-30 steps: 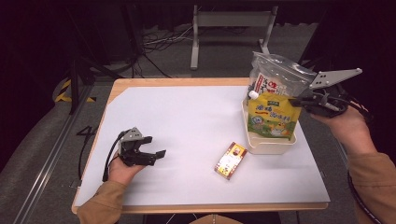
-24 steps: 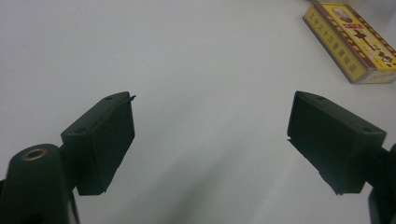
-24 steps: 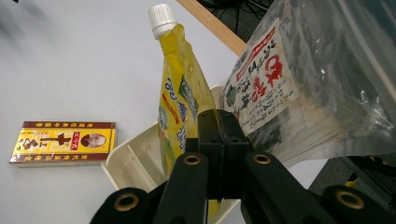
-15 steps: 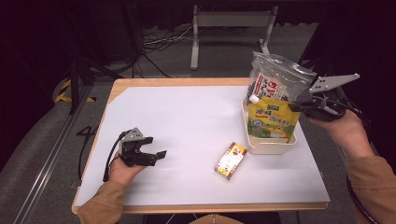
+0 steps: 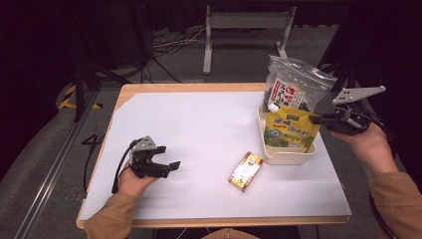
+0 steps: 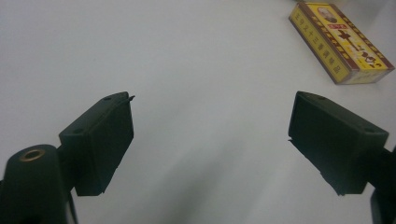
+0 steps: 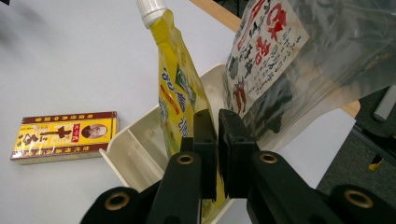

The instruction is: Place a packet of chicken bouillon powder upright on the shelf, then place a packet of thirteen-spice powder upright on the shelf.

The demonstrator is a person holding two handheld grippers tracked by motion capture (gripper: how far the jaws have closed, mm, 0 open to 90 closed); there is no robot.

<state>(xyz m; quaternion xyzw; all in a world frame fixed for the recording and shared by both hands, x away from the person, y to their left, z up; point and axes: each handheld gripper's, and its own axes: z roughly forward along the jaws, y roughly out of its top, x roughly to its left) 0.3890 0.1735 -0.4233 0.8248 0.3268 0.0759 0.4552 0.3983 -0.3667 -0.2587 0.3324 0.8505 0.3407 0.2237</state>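
We grip the yellow spout pouch (image 5: 290, 128) with the right gripper (image 5: 318, 119) — jaws closed on its edge — settling it into the cream tray (image 5: 286, 155) near the desk's right edge. Next we release; left gripper (image 5: 168, 167) rests wide open.

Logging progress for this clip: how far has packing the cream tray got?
Done: clear plastic bag with dark contents stands in the cream plastic tray. In hand: right tool shut on the yellow spouted pouch, inside the tray. Left: small yellow box on the white table; left tool open.
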